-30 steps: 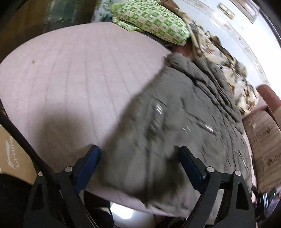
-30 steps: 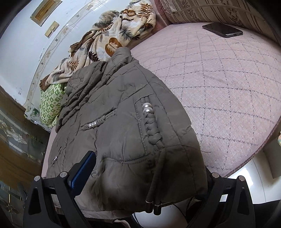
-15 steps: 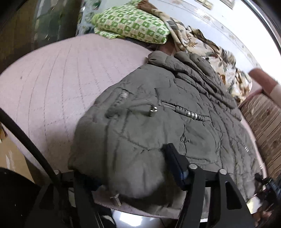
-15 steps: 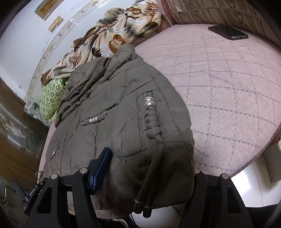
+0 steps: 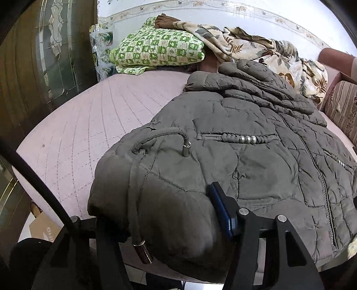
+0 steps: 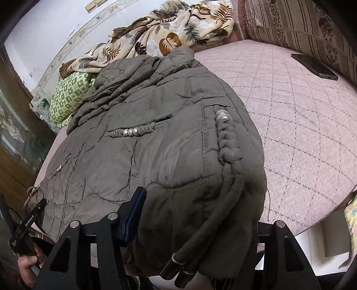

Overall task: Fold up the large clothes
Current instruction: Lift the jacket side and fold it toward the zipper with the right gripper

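Puffer jacket [image 5: 234, 160] lies spread on bed [image 5: 84, 125], unfolded. Left gripper [image 5: 169, 214] and right gripper [image 6: 196, 214] jaws both clamp its hem corners; folding barely begun.

White wall [image 5: 223, 13] with floral border; dark wooden glass-panelled door [image 5: 44, 55] left; pink quilted bed [image 6: 301, 133]; striped cushion [image 6: 290, 20] right.

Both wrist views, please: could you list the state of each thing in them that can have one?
Jacket: spread flat on the bed, hem corners gripped.
Left gripper: shut on the jacket's hem corner.
Right gripper: shut on the other hem corner.
Phone: lying flat on the bed, screen dark.
Floral blanket: crumpled, unfolded.
Green checked pillow: partly under the blanket.
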Demonstrator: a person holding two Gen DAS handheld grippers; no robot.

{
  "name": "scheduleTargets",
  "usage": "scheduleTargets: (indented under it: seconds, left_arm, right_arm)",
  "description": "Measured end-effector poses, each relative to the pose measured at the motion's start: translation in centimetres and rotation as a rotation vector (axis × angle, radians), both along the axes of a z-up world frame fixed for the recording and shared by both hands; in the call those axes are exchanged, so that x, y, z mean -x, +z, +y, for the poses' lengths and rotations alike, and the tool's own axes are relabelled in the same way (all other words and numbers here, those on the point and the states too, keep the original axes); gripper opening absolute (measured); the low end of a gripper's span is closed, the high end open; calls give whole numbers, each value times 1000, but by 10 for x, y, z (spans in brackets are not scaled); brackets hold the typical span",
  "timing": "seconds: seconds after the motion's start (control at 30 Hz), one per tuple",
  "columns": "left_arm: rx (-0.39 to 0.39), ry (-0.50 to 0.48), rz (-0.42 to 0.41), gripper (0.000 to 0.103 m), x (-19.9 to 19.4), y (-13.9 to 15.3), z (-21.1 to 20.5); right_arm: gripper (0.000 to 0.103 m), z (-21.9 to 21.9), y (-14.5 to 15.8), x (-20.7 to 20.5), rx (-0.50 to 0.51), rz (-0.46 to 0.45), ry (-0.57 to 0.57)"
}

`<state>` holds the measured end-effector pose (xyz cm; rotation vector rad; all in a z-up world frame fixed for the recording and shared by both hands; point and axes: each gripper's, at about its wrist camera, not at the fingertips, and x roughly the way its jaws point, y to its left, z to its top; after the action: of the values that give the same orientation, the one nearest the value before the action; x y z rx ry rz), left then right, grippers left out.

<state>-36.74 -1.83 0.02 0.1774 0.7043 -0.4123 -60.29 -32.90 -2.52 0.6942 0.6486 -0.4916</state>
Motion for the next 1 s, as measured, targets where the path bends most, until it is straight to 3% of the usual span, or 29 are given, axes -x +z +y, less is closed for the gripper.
scheduleTargets:
  seconds: [0.47, 1.0]
  left_arm:
    - [-42, 14, -25, 62, 2, -4, -6]
    - [-79, 28, -23, 80, -1, -8, -8]
  right_arm:
    - [63, 0, 0, 3, -20, -36, -21]
    - [74, 1, 0, -1, -21, -25, -15]
